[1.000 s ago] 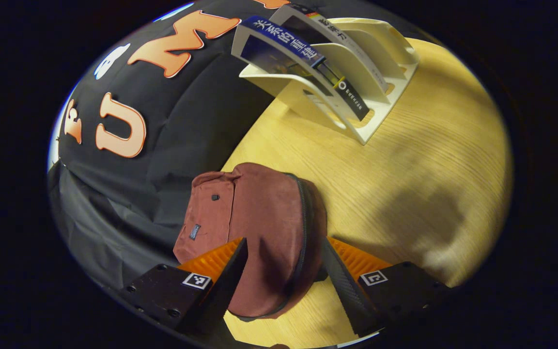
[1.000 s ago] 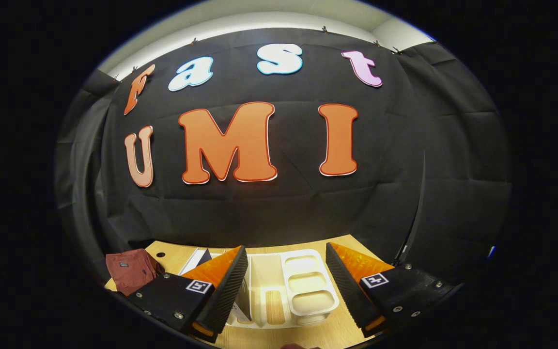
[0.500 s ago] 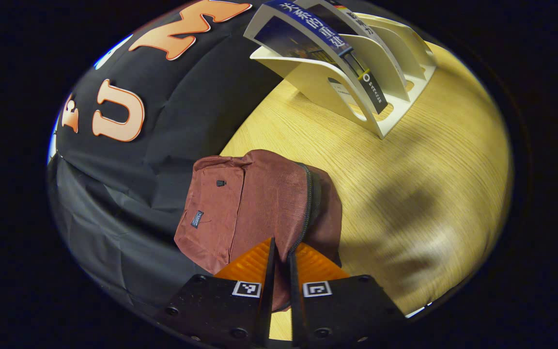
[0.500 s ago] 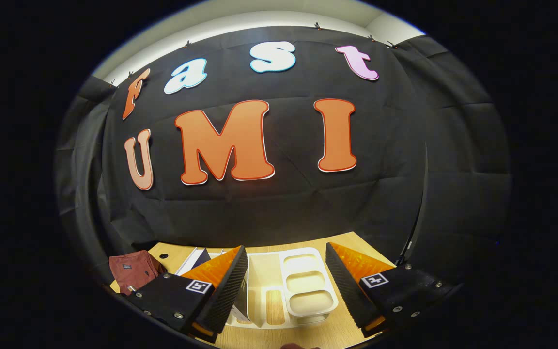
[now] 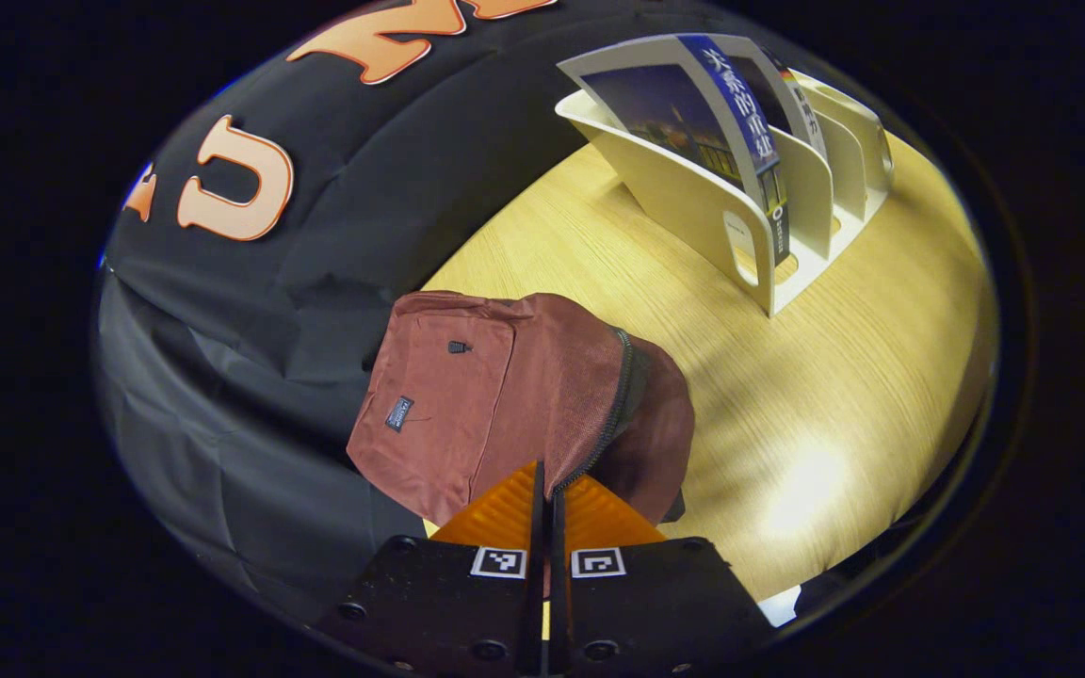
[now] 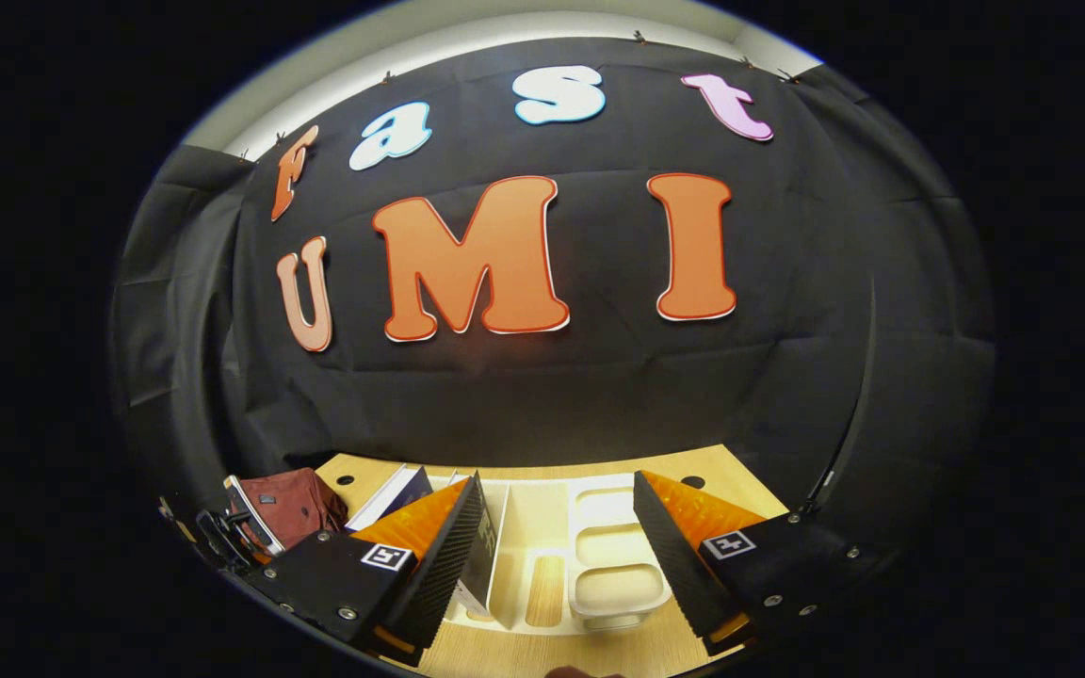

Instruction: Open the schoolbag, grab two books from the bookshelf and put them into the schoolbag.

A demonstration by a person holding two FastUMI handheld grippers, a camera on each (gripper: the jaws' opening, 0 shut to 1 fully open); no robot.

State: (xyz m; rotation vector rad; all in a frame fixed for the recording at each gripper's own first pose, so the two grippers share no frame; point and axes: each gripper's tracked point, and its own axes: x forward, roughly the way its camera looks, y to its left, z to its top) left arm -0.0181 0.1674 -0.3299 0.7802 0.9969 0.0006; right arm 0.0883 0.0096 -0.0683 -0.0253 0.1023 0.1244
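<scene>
Item: schoolbag (image 5: 495, 395), dark red fabric, lying on its side at the near-left part of the wooden table (image 5: 834, 377), its back against the black cloth wall. A front pocket with a small label faces up-left. The main zipper (image 5: 610, 414) runs along the curved edge; a short gap appears at its upper stretch, though the blur there leaves it unclear whether that is a true opening or a fold.

Item: left gripper (image 5: 544, 480), fingers pressed together at the lower end of the zipper line. They seem to pinch the zipper pull or the fabric beside it, but the pull itself is hidden between them.

Item: bookshelf (image 5: 750, 202), a cream plastic divider rack, standing well apart from the schoolbag toward the far right of the table. Two books (image 5: 693, 113) stand in its slots, the nearer one with a blue spine.

Item: right gripper (image 6: 557, 527), fingers spread wide, holding nothing, hovering above the bookshelf (image 6: 590, 565); the books (image 6: 406, 494) sit just beside its left finger.

Status: task in its opening step. The schoolbag is at most barely unzipped. Both books remain in the rack. Left to do: run the zipper open, lift each book out, place both inside the bag.
</scene>
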